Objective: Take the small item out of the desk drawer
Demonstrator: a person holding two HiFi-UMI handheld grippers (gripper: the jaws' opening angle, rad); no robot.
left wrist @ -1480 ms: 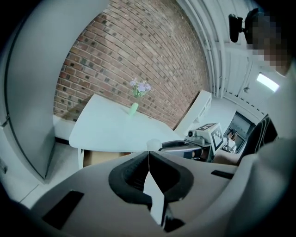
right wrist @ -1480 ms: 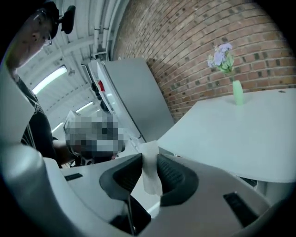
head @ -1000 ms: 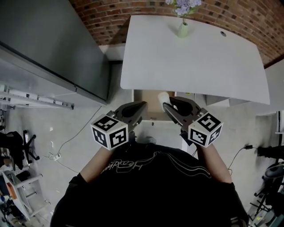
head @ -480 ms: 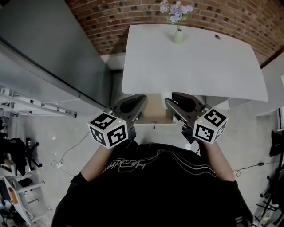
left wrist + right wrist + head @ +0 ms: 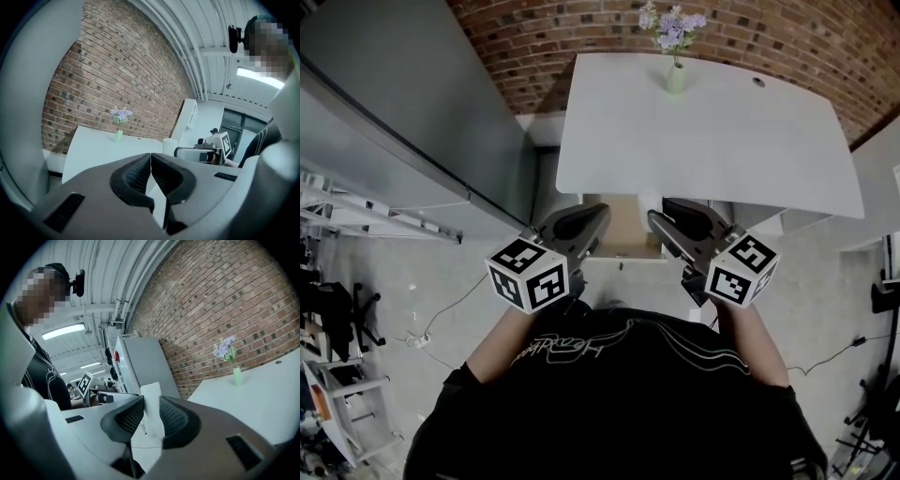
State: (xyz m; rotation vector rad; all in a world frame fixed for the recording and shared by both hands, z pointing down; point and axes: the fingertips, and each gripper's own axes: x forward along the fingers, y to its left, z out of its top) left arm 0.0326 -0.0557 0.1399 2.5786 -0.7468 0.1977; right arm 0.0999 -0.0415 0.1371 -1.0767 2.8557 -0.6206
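Observation:
Under the front edge of the white desk the drawer stands pulled out, its brown inside showing. My right gripper hangs over the drawer's right side, shut on a small white item. In the right gripper view the white item sticks up between the two ribbed pads of that gripper. My left gripper is over the drawer's left side. Its pads meet with nothing between them in the left gripper view, where the white item shows off to the right.
A green vase with purple flowers stands at the desk's far edge before a brick wall. A tall grey cabinet is left of the desk. A ladder and cables lie on the floor at left.
The head view has shifted slightly. Both grippers keep their places over the drawer, and the white item stays in the right one.

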